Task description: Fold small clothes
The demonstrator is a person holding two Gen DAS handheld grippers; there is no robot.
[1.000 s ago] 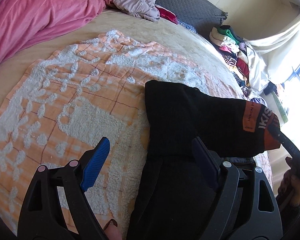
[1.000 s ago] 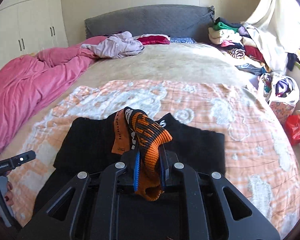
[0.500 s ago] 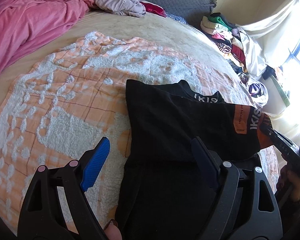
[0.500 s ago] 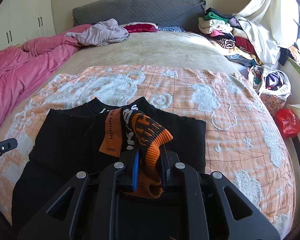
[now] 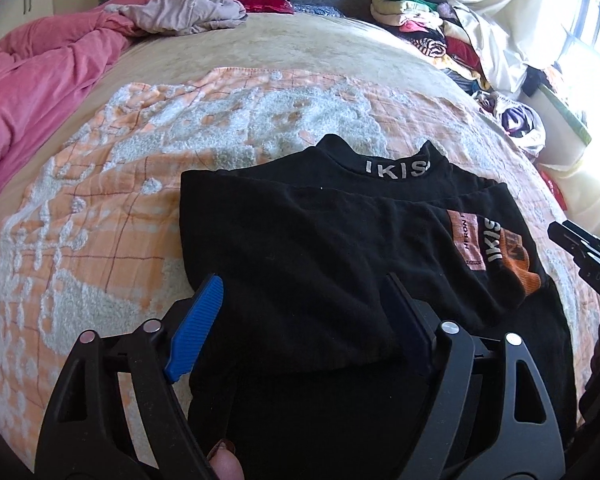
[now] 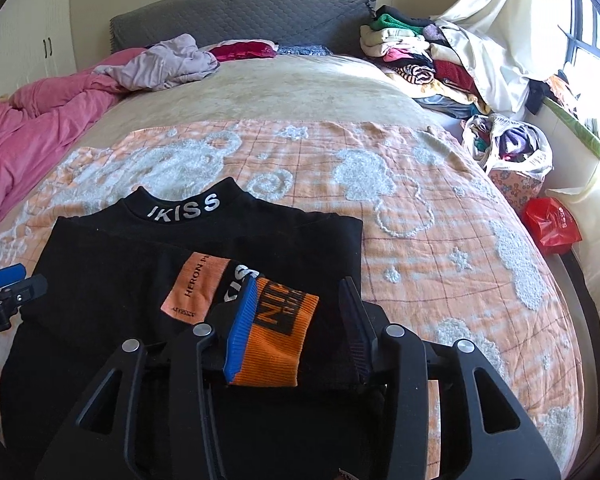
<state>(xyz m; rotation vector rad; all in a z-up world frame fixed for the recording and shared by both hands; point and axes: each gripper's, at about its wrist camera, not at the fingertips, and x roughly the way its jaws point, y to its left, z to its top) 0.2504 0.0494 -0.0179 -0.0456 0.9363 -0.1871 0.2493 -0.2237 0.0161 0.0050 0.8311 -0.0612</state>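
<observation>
A black top (image 5: 300, 232) with "IKISS" on its collar (image 6: 184, 208) lies flat on an orange-and-white blanket (image 6: 420, 208). One sleeve is folded across the body, ending in an orange cuff (image 6: 276, 344). My right gripper (image 6: 300, 284) is opening. The cuff lies loose between its jaws, beside the blue pad and clear of the other. My left gripper (image 5: 304, 284) hovers over the top's left side. Its jaws are wide apart and closing, with black cloth below them and nothing pinched. Each gripper shows at the edge of the other's view: the right gripper (image 5: 580, 248), the left gripper (image 6: 4, 280).
A pink duvet (image 6: 32, 128) lies along the bed's left side. A lilac garment (image 6: 168, 64) sits by the grey headboard (image 6: 240, 12). A pile of clothes (image 6: 412, 52), a bag of clothes (image 6: 508, 148) and a red bag (image 6: 552, 220) are at the right.
The right gripper has lowered the orange cuff onto the top and spread its jaws off it. The left gripper has swung right over the top, and its jaws have narrowed a little.
</observation>
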